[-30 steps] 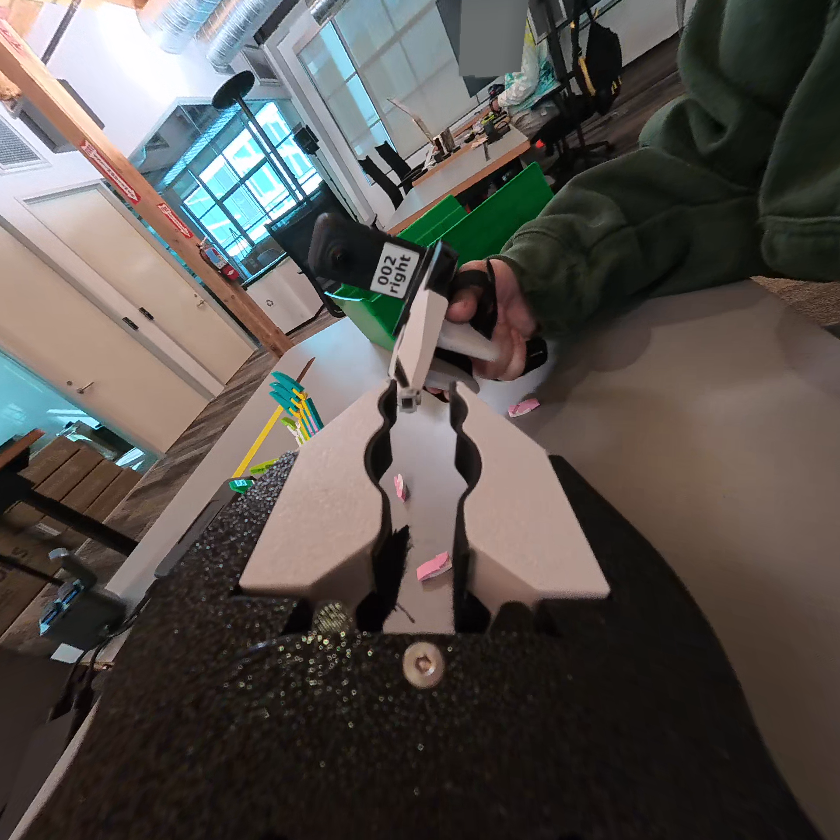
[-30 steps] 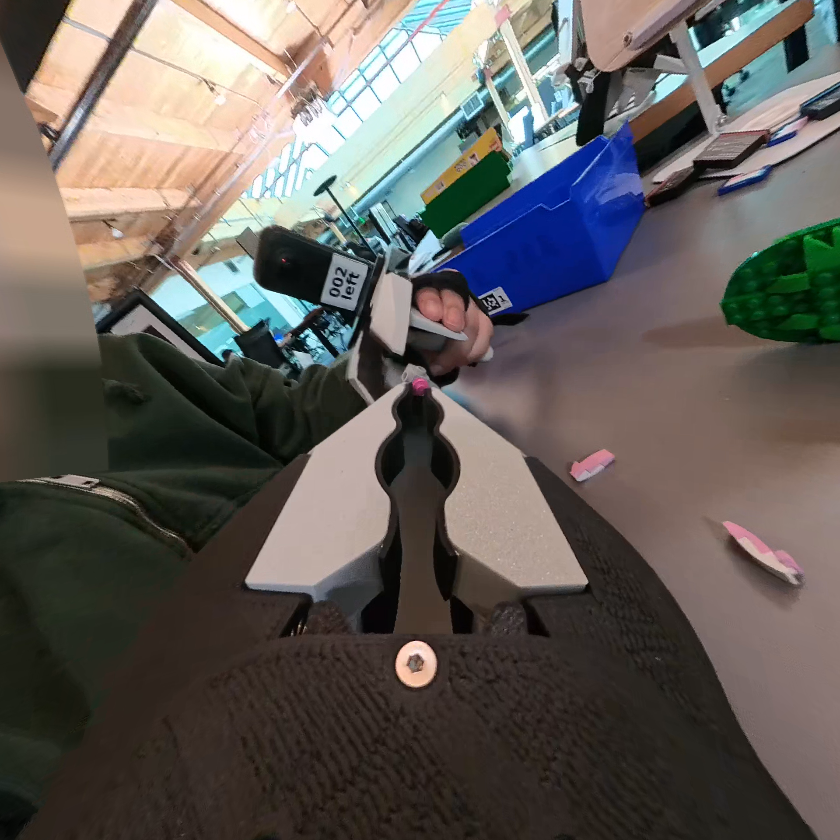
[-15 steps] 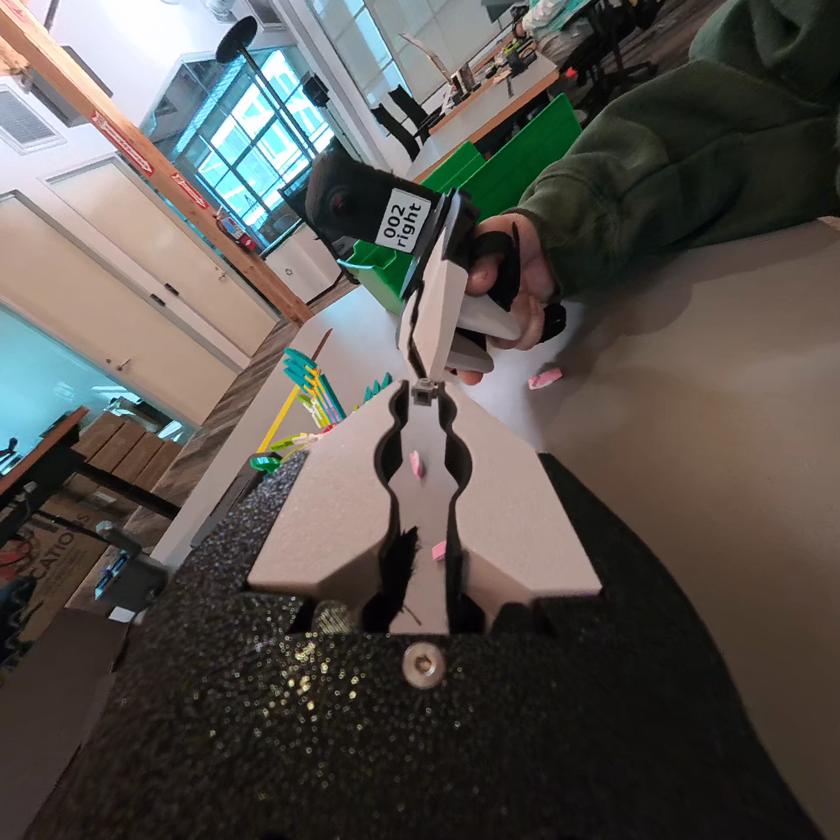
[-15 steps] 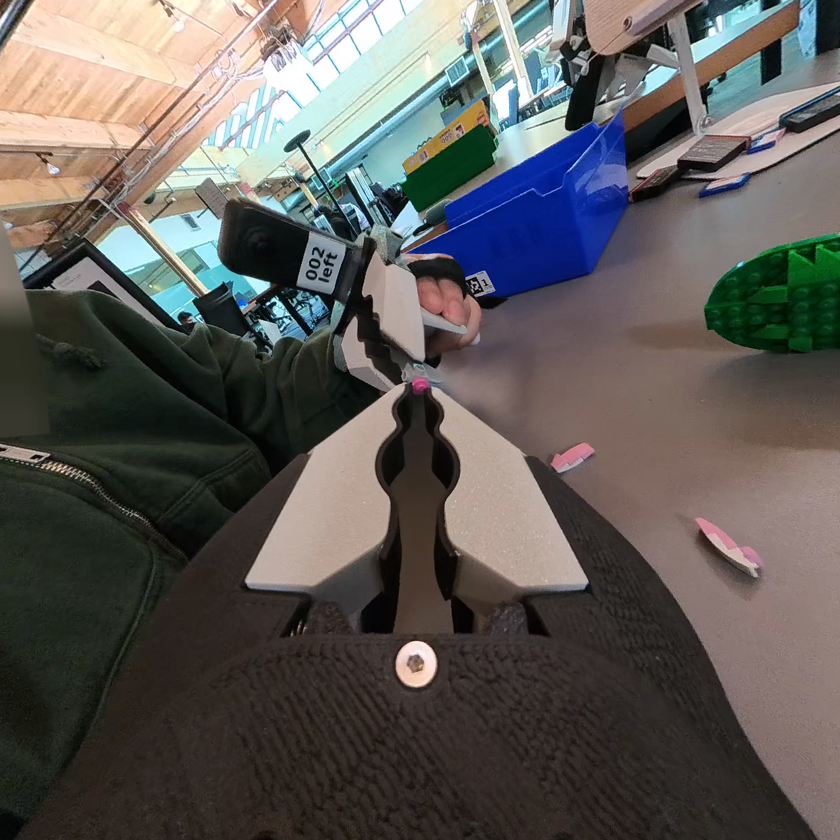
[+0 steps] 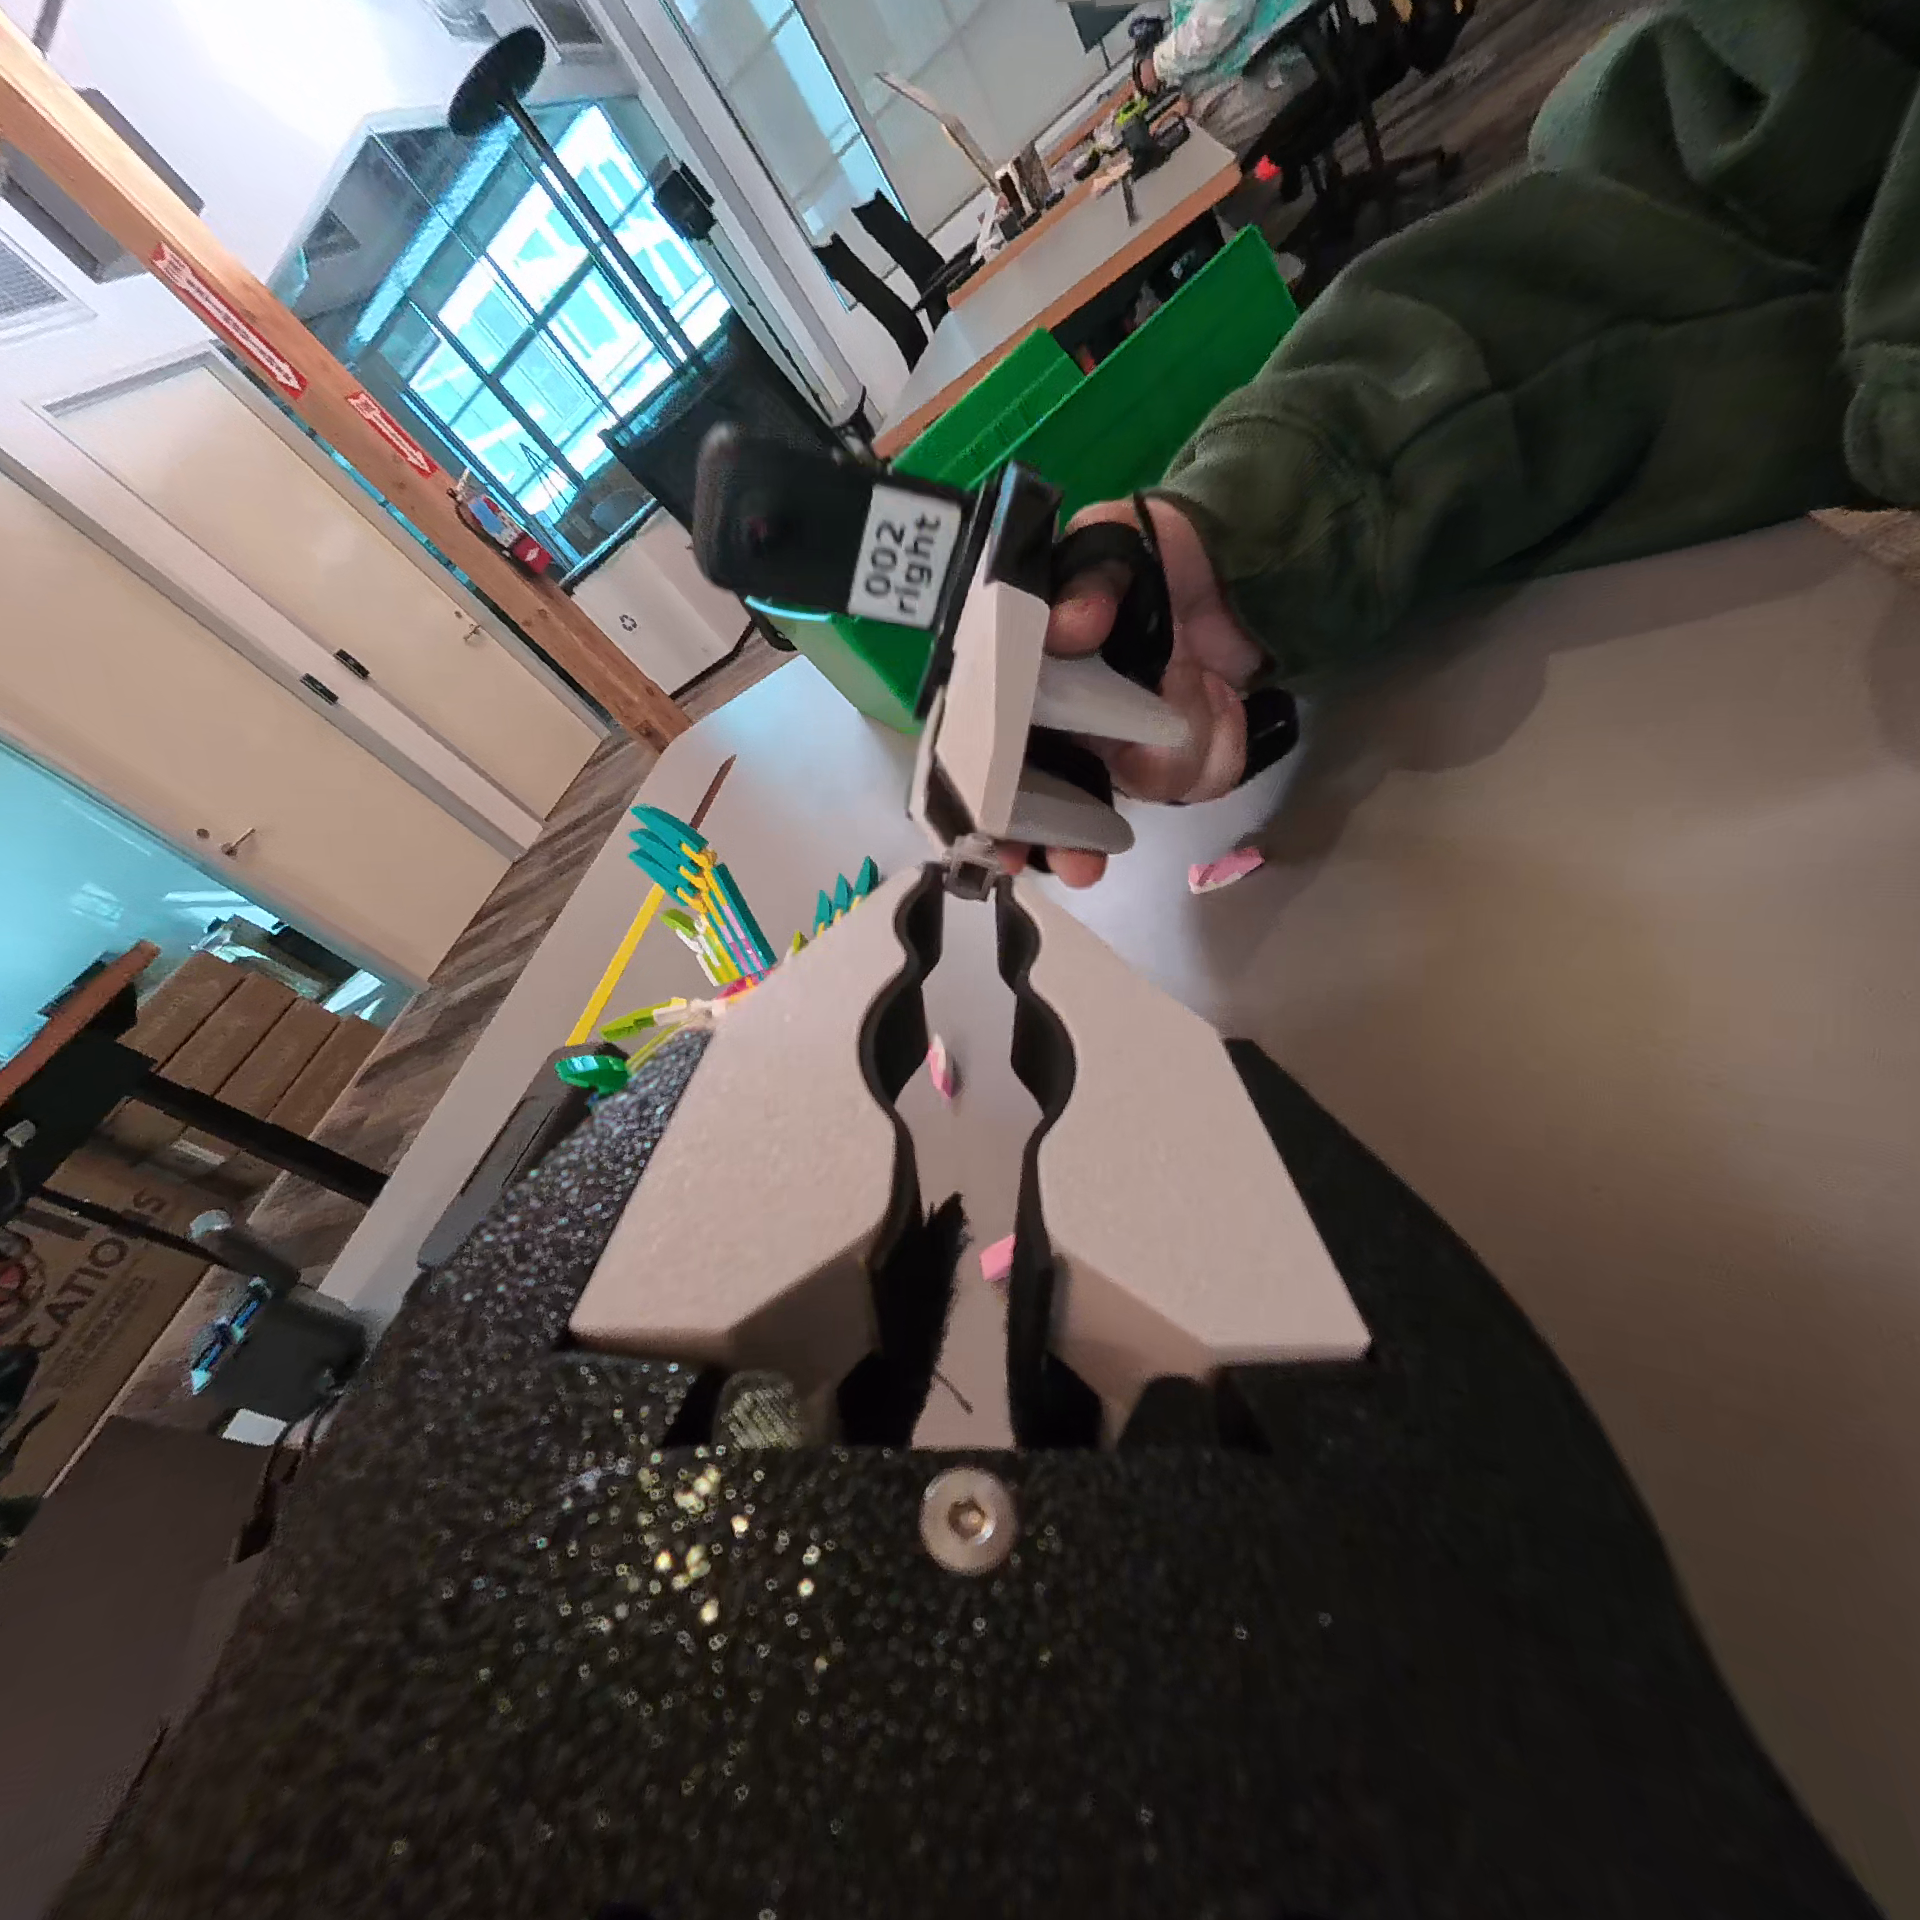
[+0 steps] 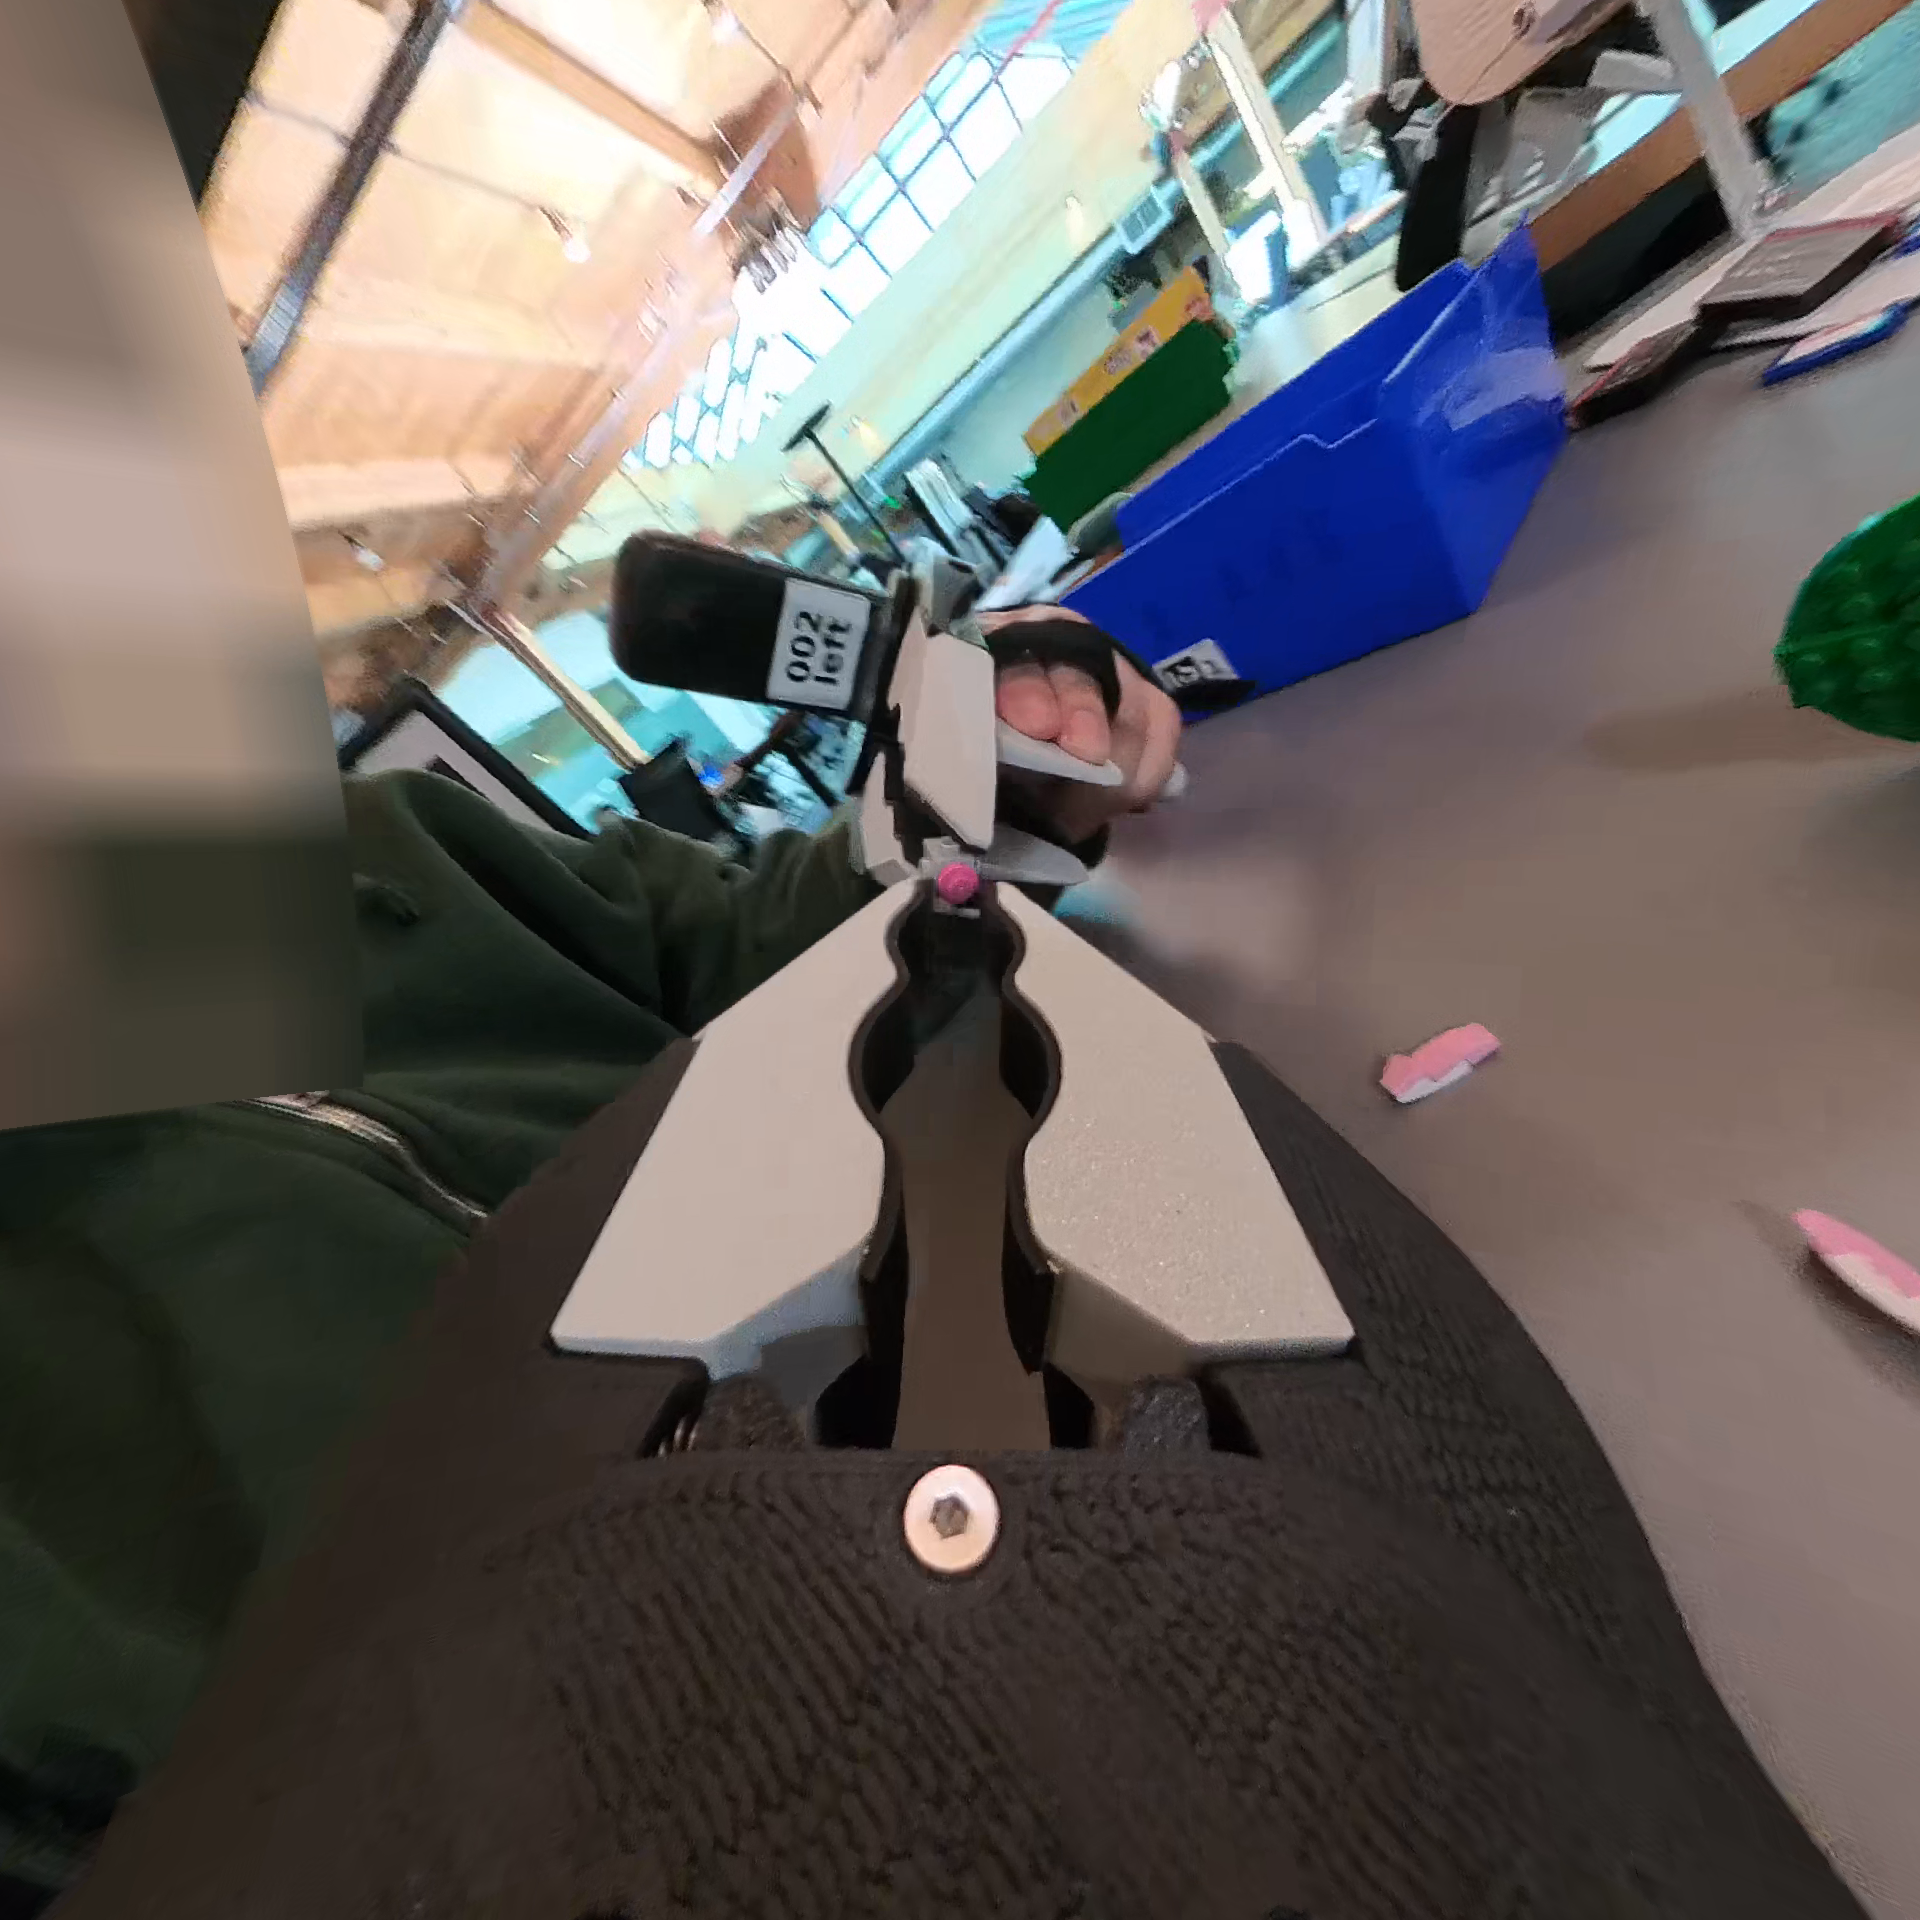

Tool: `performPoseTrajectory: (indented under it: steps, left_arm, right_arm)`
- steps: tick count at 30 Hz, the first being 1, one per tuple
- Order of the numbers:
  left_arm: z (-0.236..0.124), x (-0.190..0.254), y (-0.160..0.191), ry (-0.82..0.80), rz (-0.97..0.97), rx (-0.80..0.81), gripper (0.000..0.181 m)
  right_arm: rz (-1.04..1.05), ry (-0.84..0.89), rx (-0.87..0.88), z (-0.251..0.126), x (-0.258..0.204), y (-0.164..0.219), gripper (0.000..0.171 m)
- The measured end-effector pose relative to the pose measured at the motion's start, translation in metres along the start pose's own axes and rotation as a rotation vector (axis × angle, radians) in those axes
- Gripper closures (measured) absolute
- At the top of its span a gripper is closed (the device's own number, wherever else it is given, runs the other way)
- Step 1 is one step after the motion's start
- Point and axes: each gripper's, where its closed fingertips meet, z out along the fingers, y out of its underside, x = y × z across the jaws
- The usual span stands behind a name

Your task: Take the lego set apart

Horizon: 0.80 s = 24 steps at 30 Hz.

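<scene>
A small grey lego piece (image 5: 966, 881) with a pink stud (image 6: 954, 883) is held above the table between both grippers, which meet tip to tip. In the left wrist view, my left gripper (image 5: 966, 889) is shut on the grey piece, and the right gripper (image 5: 951, 847) comes down onto it from above. In the right wrist view, my right gripper (image 6: 954, 906) is shut on the same piece, and the left gripper (image 6: 935, 862) grips it from the far side. A gloved hand (image 5: 1174, 665) holds the right gripper.
Loose pink pieces (image 5: 1224, 869) (image 6: 1439, 1060) (image 6: 1860, 1268) lie on the grey table (image 5: 1558, 987). A teal and yellow lego plant (image 5: 696, 894) stands at the left edge. A green bin (image 5: 1081, 436), a blue bin (image 6: 1330, 551) and a green lego plate (image 6: 1860, 644) stand farther off. The tips of both grippers are at nearly the same place. Both grippers' tips are roughly 15 centimeters from the green lego plate (image 6: 1860, 644).
My left gripper's jaws have closed from a wider gap onto the small piece that the right gripper held. Both grippers have stayed tip to tip while tilting, and the right view is now motion-blurred.
</scene>
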Motion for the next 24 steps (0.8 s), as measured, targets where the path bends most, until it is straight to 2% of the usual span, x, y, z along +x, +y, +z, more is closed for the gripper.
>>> performPoseTrajectory:
  steps: [7, 17, 24]
  left_arm:
    - [-0.0019, 0.0031, -0.0084, 0.031, -0.036, 0.054, 0.173]
    - [-0.0014, 0.0014, -0.0063, 0.035, -0.09, 0.062, 0.173]
    - [-0.002, 0.0011, -0.007, 0.038, -0.102, 0.07, 0.173]
  right_arm:
    - [0.155, -0.149, 0.067, -0.001, -0.0098, -0.0054, 0.167]
    - [0.148, -0.144, 0.067, -0.0007, -0.0085, -0.0047, 0.16]
    - [0.128, -0.128, 0.053, 0.0029, -0.0085, -0.0018, 0.166]
